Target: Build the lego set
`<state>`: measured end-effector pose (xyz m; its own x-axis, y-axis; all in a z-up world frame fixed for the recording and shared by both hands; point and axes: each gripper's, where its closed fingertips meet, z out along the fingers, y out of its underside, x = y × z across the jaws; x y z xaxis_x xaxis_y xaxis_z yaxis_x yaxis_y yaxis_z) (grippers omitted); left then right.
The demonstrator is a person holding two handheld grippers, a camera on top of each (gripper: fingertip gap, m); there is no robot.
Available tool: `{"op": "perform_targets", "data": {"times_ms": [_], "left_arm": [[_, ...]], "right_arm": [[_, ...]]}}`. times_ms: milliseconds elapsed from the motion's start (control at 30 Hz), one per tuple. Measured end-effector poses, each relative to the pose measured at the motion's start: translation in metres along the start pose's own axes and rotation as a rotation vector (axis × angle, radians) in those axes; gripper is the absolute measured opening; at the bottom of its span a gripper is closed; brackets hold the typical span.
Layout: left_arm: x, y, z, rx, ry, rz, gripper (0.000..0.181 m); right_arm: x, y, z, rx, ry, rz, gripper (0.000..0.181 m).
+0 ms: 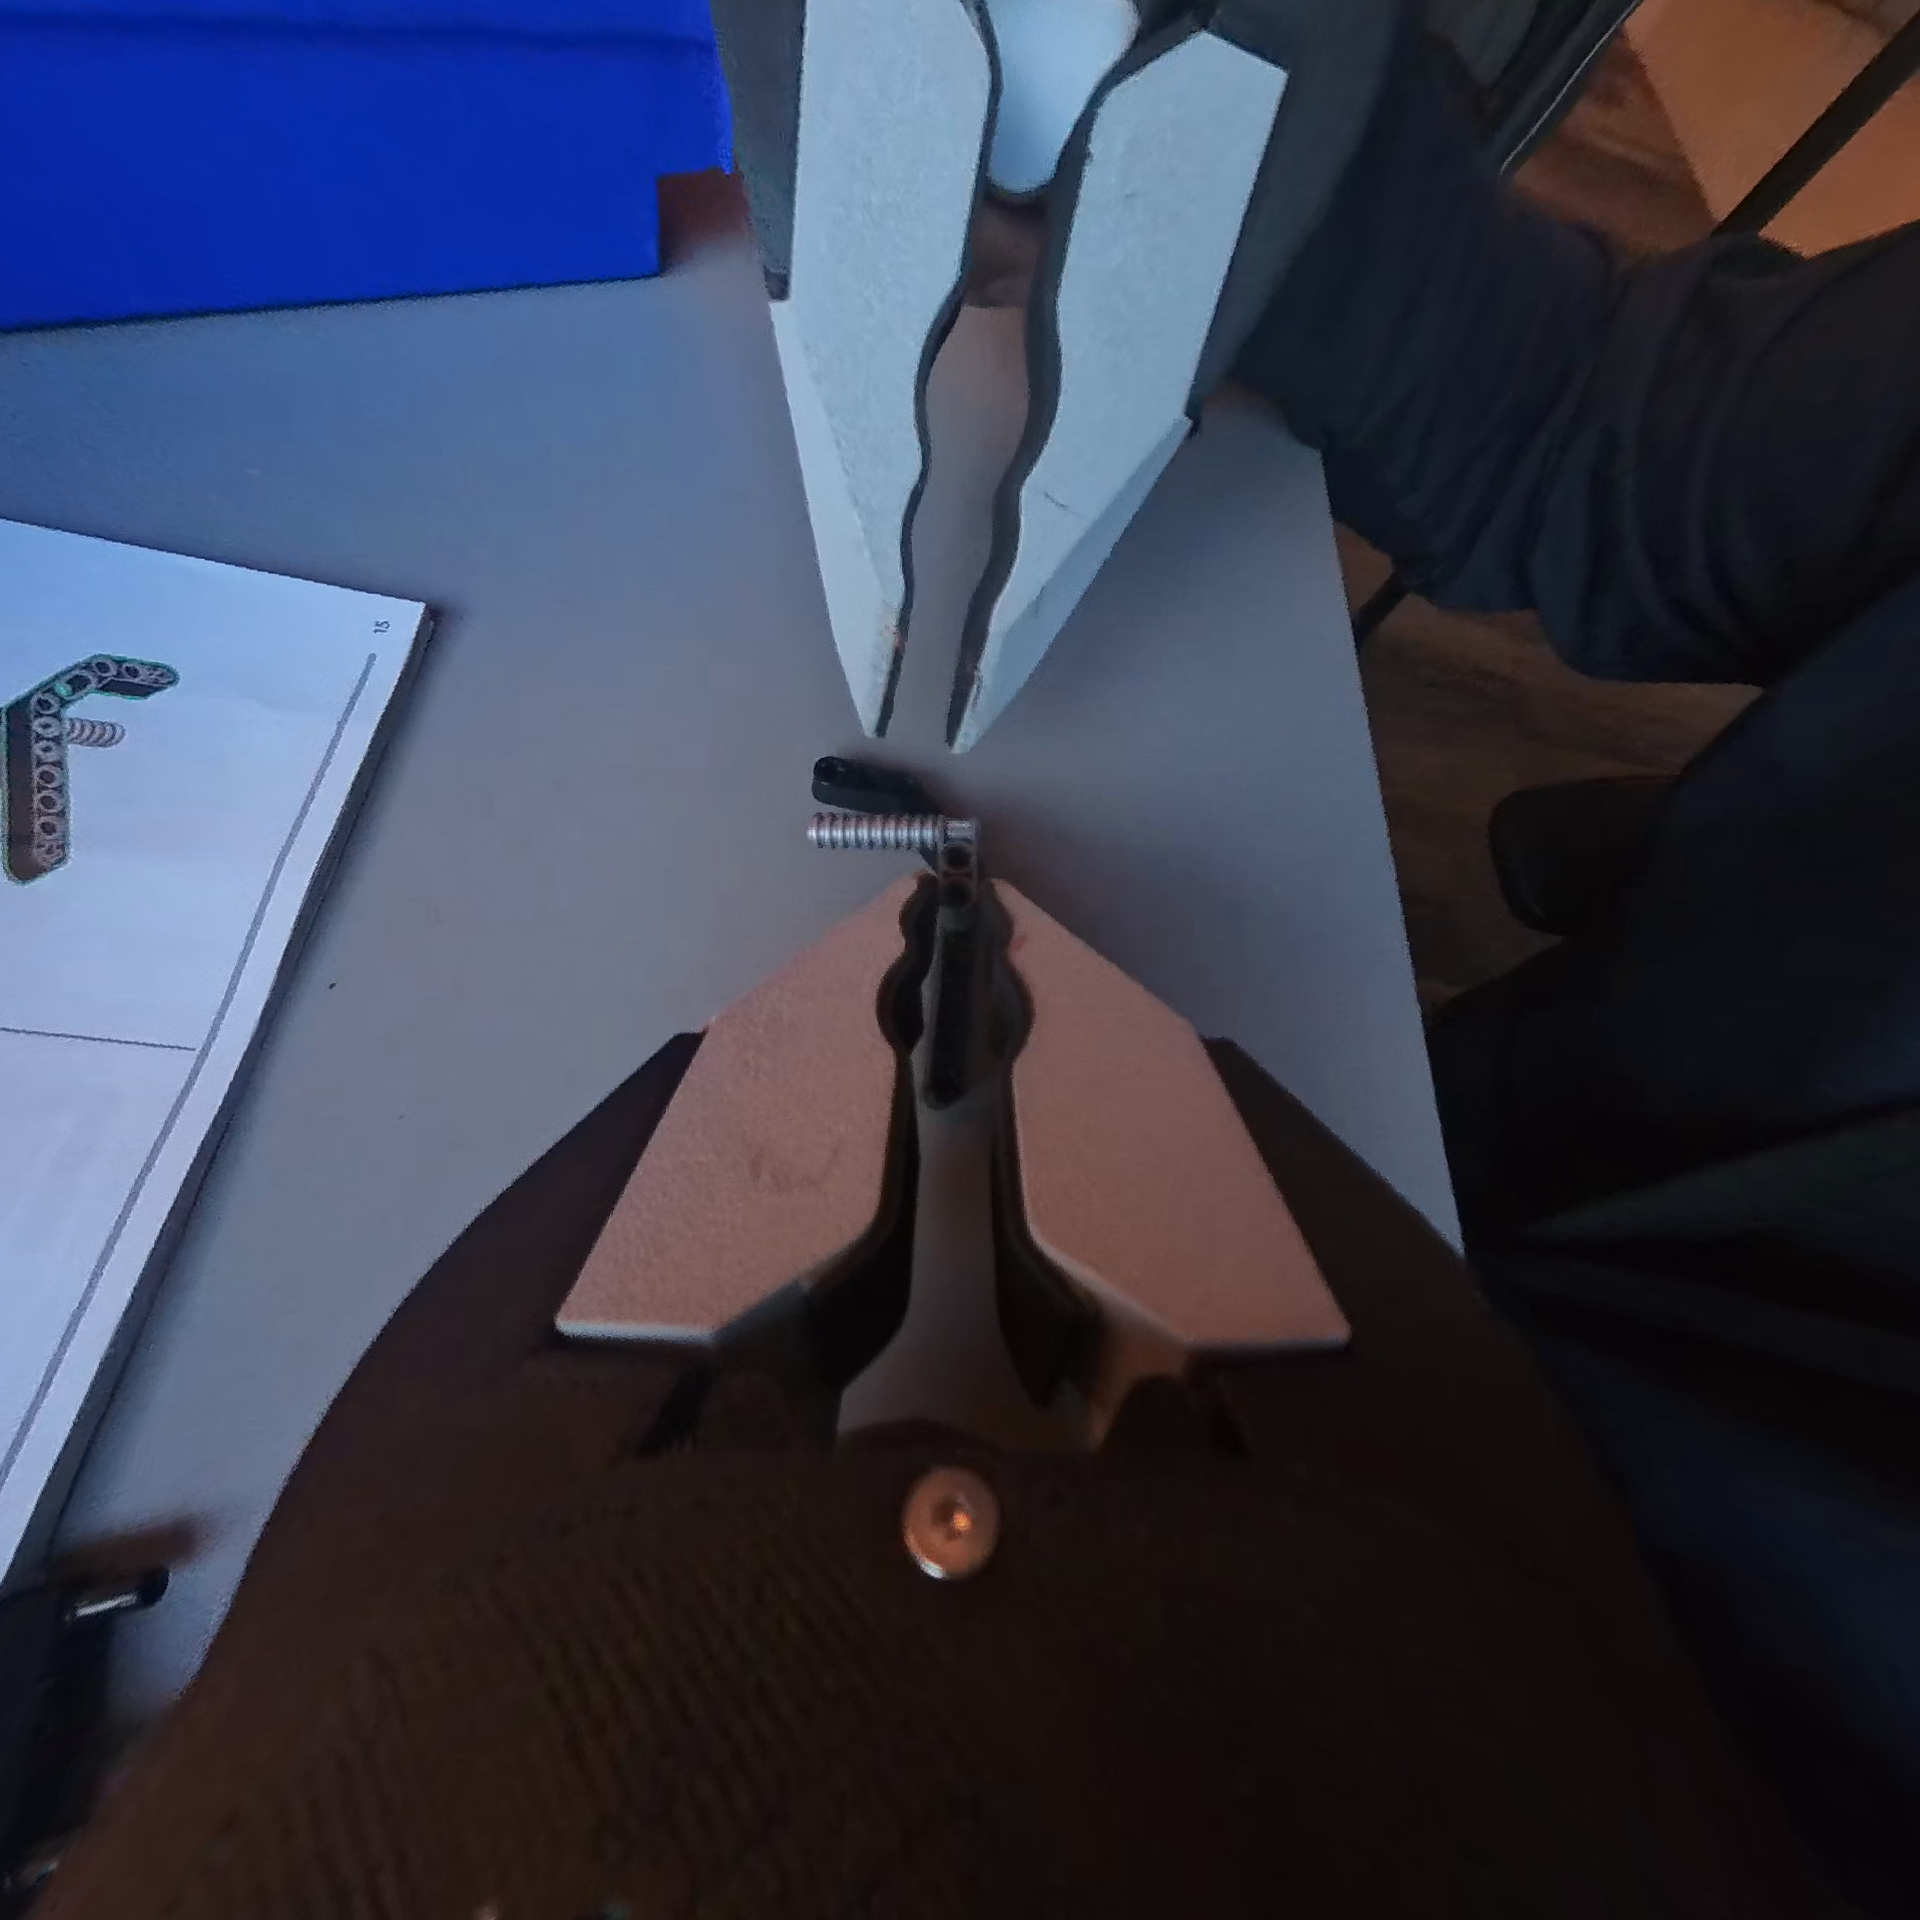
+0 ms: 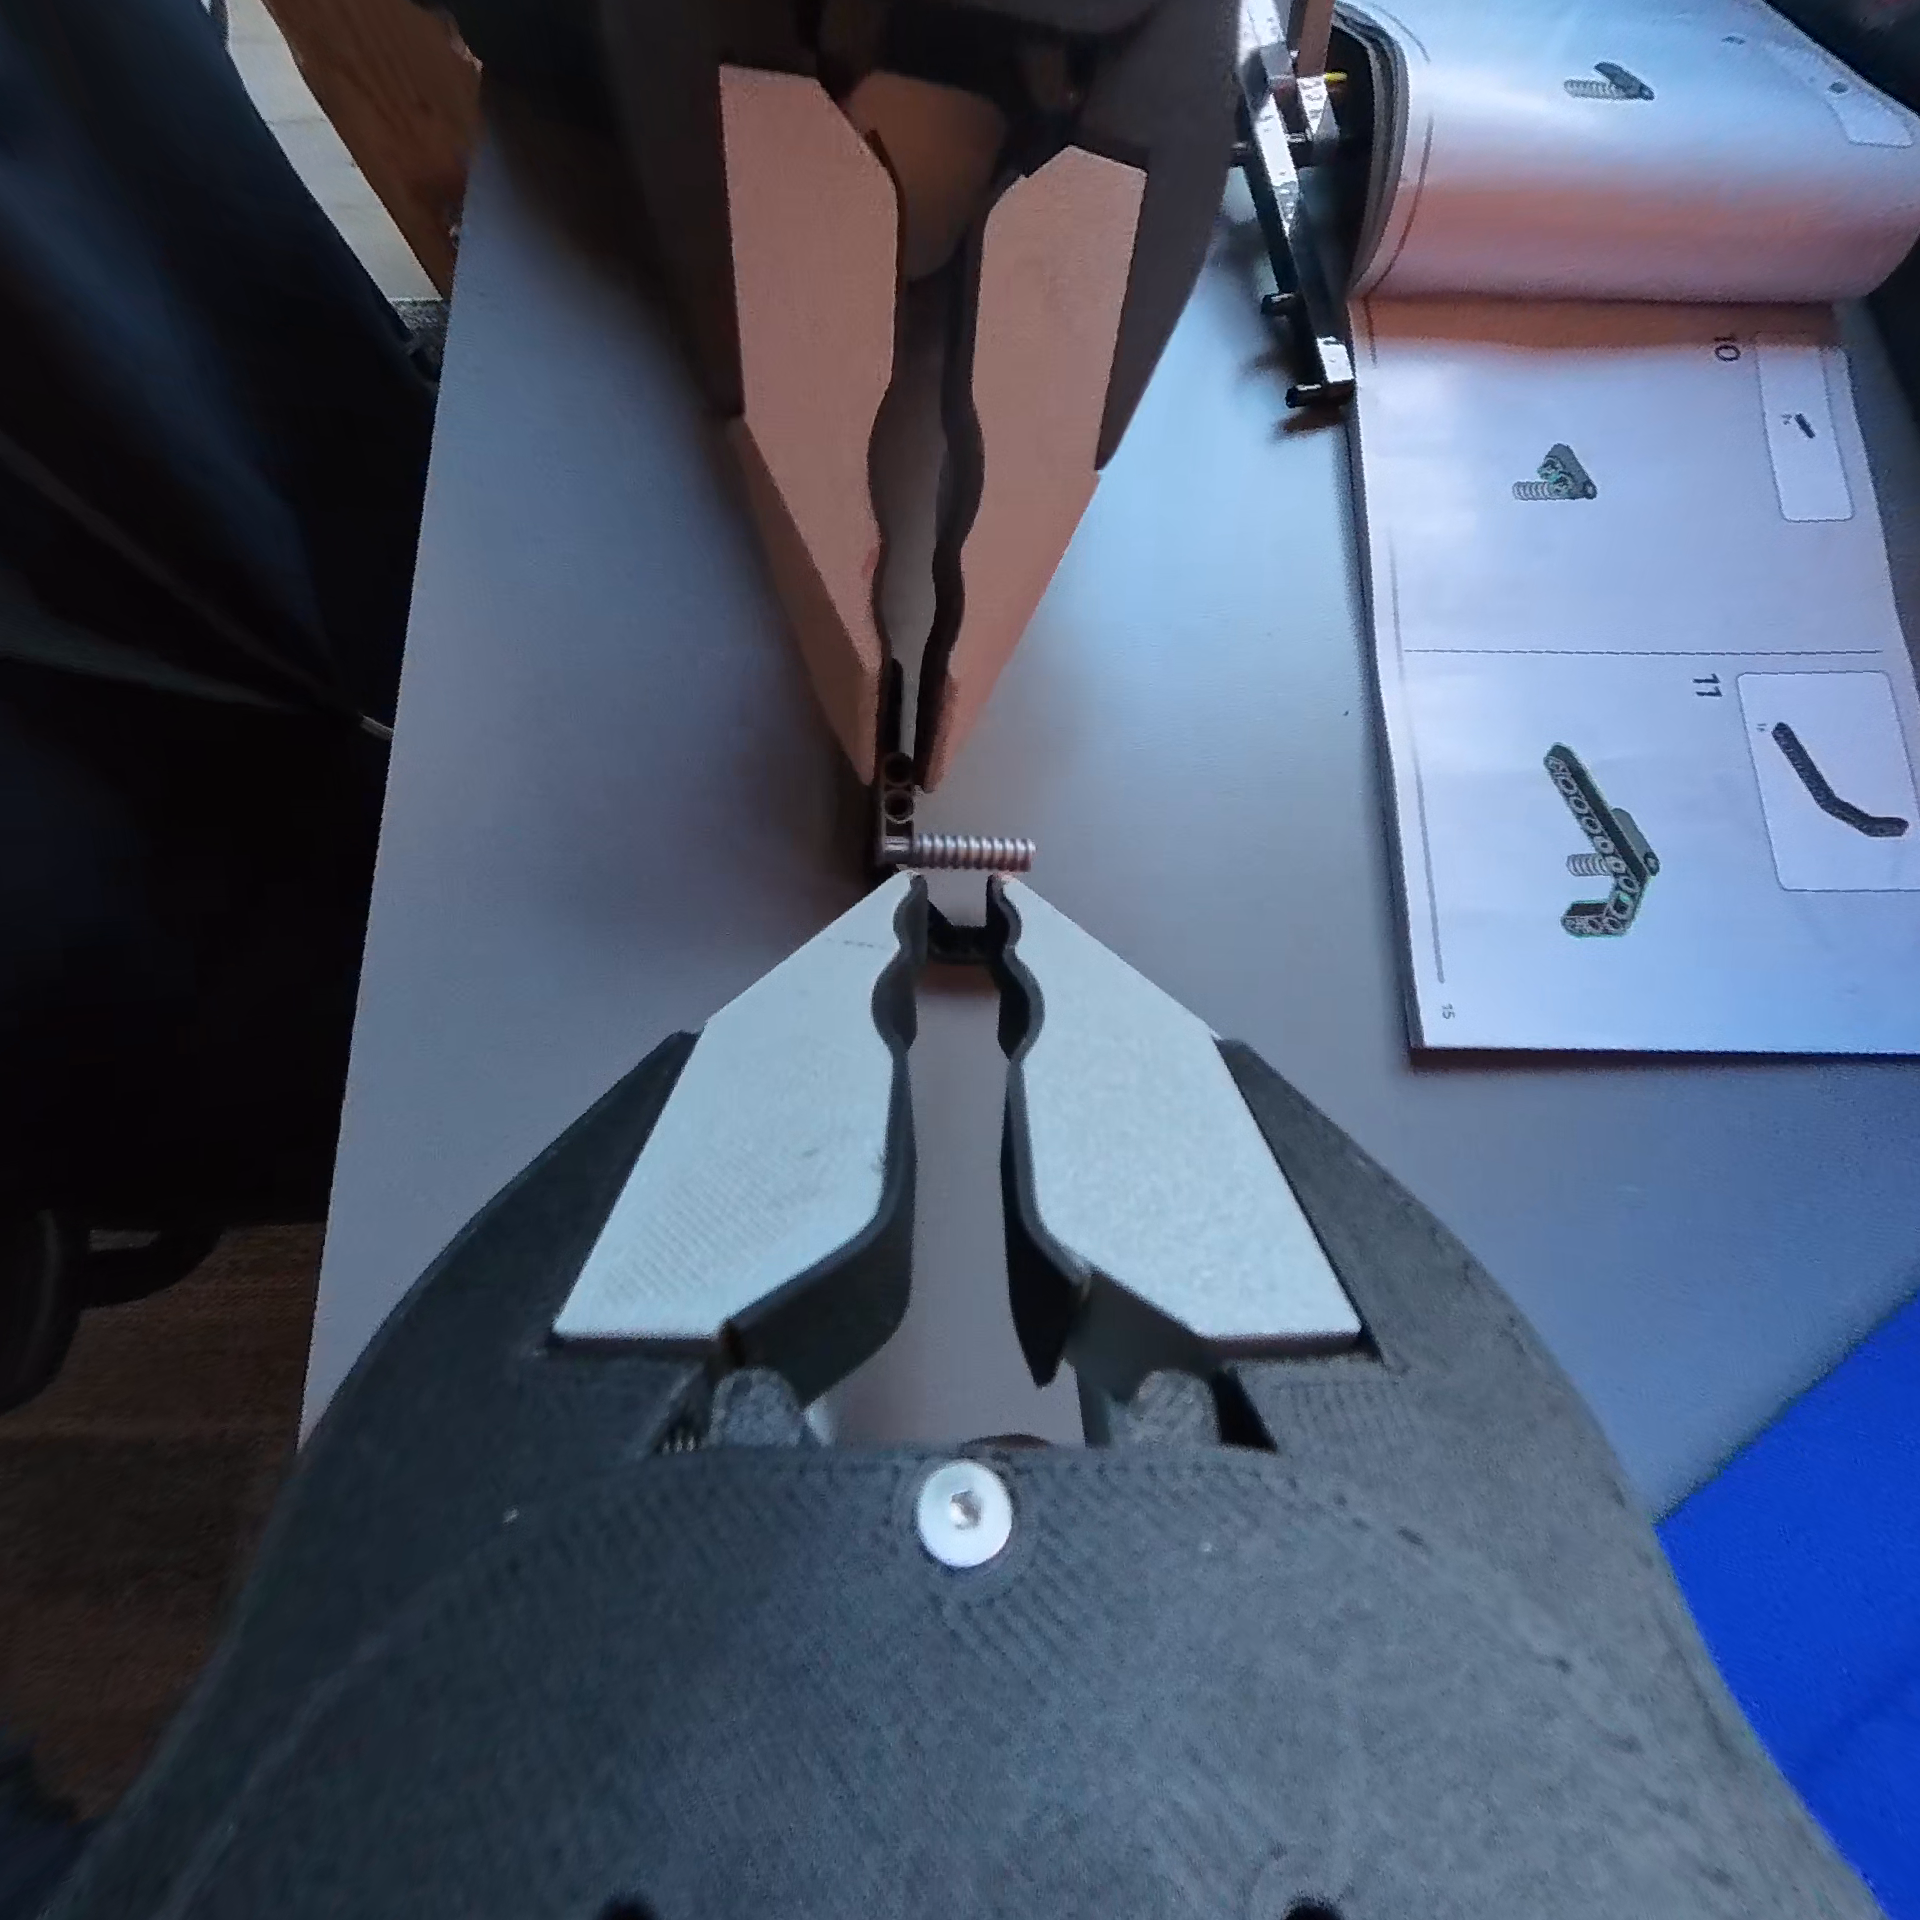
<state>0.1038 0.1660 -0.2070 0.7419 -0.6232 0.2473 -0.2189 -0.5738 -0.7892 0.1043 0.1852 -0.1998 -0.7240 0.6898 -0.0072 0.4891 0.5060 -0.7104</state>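
Observation:
My left gripper (image 1: 954, 883), with pink fingers, is shut on a black beam (image 1: 951, 987). A grey worm gear (image 1: 873, 831) sticks out sideways from the beam's far end. My right gripper (image 2: 956, 883), with grey fingers, faces it tip to tip, a little apart. A small black piece (image 2: 956, 940) fills the narrow gap between its fingers. In the left wrist view that piece (image 1: 862, 777) lies parallel to the worm gear, just under the right gripper's tips (image 1: 916, 736). The left gripper (image 2: 902, 774), the beam (image 2: 899, 795) and the gear (image 2: 971, 850) also show in the right wrist view.
An open instruction booklet (image 2: 1610, 623) lies on the grey table (image 1: 623, 520). A black built assembly (image 2: 1299, 260) stands beside it. A blue surface (image 1: 312, 156) is at the table's back. The table edge (image 1: 1392, 883) and a person's dark clothing (image 1: 1662, 831) are close by. Left and right tips are no more than a few centimetres apart. The black built assembly (image 2: 1299, 260) is about equally far from each gripper, around 20 cm.

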Motion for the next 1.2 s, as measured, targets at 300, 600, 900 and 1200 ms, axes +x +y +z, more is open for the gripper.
{"op": "perform_targets", "data": {"times_ms": [300,600,900,1200], "left_arm": [[0.0,0.001,0.001,-0.008,0.003,-0.008,0.005],[0.004,0.001,0.002,-0.015,-0.003,0.051,0.005],[0.003,-0.001,-0.003,0.007,0.012,0.073,0.005],[0.007,0.001,-0.002,-0.004,0.024,0.135,0.005]], "right_arm": [[-0.004,-0.001,0.006,-0.006,-0.013,-0.013,0.009],[-0.006,0.002,0.01,-0.024,-0.027,-0.018,0.01],[-0.009,0.006,0.004,-0.038,-0.044,-0.019,0.022],[-0.006,0.019,0.011,-0.121,-0.016,-0.028,0.035]]}}
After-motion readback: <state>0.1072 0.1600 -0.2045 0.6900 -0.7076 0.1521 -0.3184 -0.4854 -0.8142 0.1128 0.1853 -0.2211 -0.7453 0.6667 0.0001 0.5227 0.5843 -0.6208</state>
